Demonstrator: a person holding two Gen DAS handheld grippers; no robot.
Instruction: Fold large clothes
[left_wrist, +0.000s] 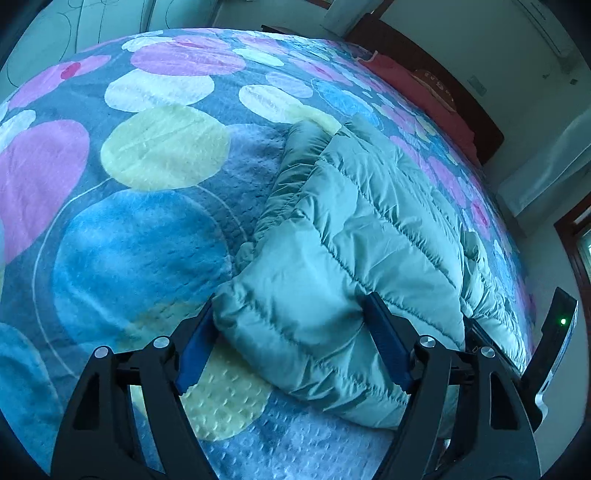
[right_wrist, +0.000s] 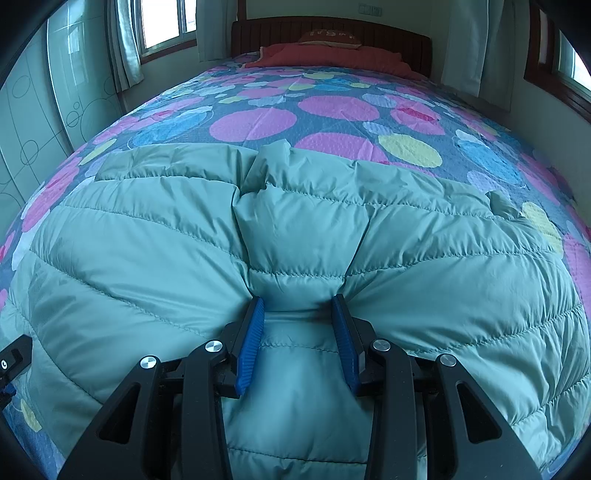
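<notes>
Black arms of the right hand-held gripper (right_wrist: 297, 306) fill the bottom of its view, blue pads clamped on a pinched ridge of the pale green puffer jacket (right_wrist: 295, 236), which spreads across the foot end of the bed (right_wrist: 332, 107). Only this view shows the headboard (right_wrist: 332, 33), red pillow (right_wrist: 325, 55) and windows beyond the jacket. From the left wrist, the left hand-held gripper (left_wrist: 291, 314) stands apart around the jacket's folded corner, pads not squeezing, with bare dotted bedspread left of the jacket.
</notes>
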